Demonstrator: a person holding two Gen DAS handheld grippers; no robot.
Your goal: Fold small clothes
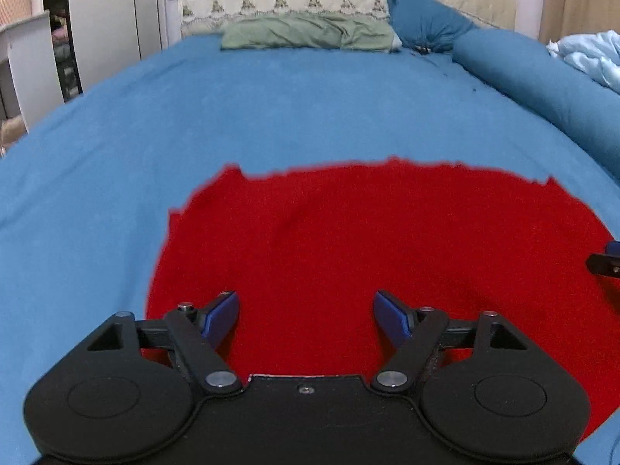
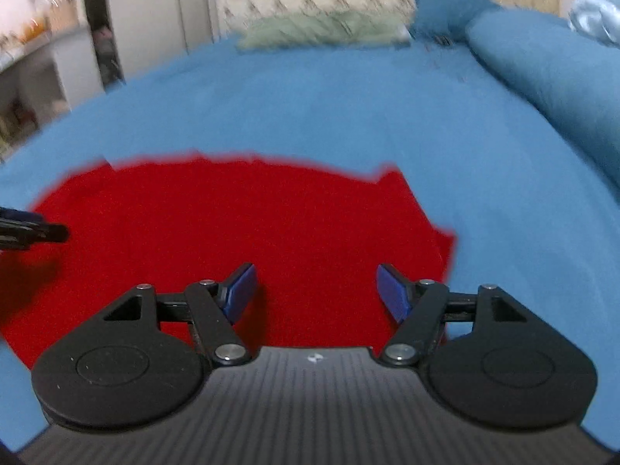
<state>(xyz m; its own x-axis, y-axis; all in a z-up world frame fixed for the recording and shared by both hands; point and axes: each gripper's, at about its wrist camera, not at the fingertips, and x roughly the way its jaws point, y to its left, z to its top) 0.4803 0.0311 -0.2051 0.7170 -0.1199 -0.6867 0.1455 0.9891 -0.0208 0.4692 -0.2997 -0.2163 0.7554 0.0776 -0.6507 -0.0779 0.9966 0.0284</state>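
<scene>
Red garment [image 1: 368,240] spread flat on the blue bedsheet [image 1: 271,108], near edge toward the holder, far edge ragged but roughly straight; laid out wide, probably so a fold can be made across it. Lying smooth, no layer doubled over that can be made out, so folding judged barely begun.

Left gripper [image 1: 306,319] over the near left part of the cloth, blue pads [image 1: 221,317] spread wide, nothing between them. Right gripper [image 2: 316,292] likewise released, above the near right part close to the cloth's right edge. One to each side, likely to take matching near corners and lift together. Whether the pads touch the fabric: cannot tell.

Farther off, green pillow [image 1: 310,33] and dark blue pillow [image 1: 422,19] at the headboard, rolled blue bolster [image 1: 542,85] along the right.
</scene>
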